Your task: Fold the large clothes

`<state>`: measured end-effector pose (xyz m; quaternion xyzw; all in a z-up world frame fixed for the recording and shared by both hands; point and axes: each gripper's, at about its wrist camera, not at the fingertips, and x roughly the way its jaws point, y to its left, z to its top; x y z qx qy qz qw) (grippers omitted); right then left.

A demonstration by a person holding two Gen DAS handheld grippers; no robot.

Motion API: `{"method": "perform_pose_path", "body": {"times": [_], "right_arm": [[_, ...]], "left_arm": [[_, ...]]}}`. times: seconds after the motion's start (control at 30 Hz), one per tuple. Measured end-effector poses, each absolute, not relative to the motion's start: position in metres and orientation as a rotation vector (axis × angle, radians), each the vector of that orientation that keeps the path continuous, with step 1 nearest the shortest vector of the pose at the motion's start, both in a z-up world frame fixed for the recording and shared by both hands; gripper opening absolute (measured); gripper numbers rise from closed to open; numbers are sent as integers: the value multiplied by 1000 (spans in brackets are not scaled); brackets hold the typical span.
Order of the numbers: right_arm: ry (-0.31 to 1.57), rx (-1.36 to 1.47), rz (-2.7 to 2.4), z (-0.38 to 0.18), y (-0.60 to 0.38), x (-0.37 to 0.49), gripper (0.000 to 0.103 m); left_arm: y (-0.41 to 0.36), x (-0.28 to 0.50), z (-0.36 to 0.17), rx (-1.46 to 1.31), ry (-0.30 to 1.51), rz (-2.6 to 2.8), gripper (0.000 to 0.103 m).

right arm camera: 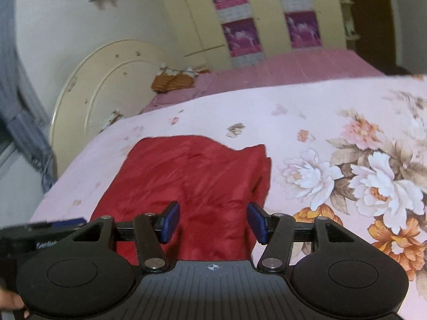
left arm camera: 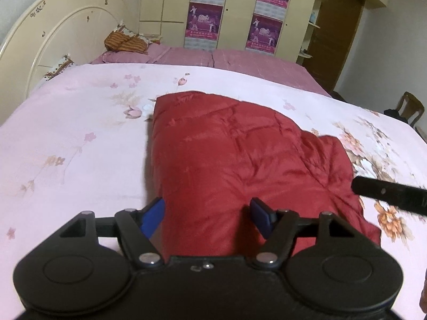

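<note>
A red padded garment (left arm camera: 240,154) lies folded into a long block on the pink floral bedspread (left arm camera: 80,133). It also shows in the right wrist view (right arm camera: 197,181). My left gripper (left arm camera: 206,213) is open, its blue pads on either side of the garment's near left end, holding nothing. My right gripper (right arm camera: 213,222) is open over the garment's near right end, also empty. The right gripper's finger shows in the left wrist view (left arm camera: 389,194) at the right edge. The left gripper shows at the left edge of the right wrist view (right arm camera: 40,232).
A cream headboard (left arm camera: 53,40) stands at the left with striped pillows (left arm camera: 125,41). A purple sheet (left arm camera: 240,64) covers the far side of the bed. Wardrobes with purple posters (left arm camera: 208,10) line the back wall. A wooden chair (left arm camera: 408,109) is at the far right.
</note>
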<state>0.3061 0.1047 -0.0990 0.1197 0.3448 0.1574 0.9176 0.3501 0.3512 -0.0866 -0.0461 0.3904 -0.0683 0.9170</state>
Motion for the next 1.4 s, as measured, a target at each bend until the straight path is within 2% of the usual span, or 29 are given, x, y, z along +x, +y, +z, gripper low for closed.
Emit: {"method": "perform_pose_path", "body": {"times": [0.03,0.07,0.33,0.7,0.9,0.97,1.07,1.23,1.4], "right_arm": [[715,227,333,-100,109,302,36],[724,205,334,-102,113,297,35],[815,75,300,-147,126,284,35],[892,160,279,-169,114,289,35],[929,161,271,-161,116,295,35],[941,154,277,-156,115,297,35],[923,149,278,-143,114,295,35],[756,204,242,-105,102,296,35],[763,135,214,-118,128,330,35]], "left_arm": [[351,346,-87,-97,804,-141,67],[351,341,-87,-100,805,-142,67],[356,325,-104,-120,829,-141,72],[353,328,-108,-91,830,-147,72],[348,332,-106,-76,838,-127,82],[345,332,-104,-69,842,-113,94],[342,329,-100,-70,841,-96,99],[339,327,-95,-73,829,-83,101],[330,324,-95,-42,819,-79,101]]}}
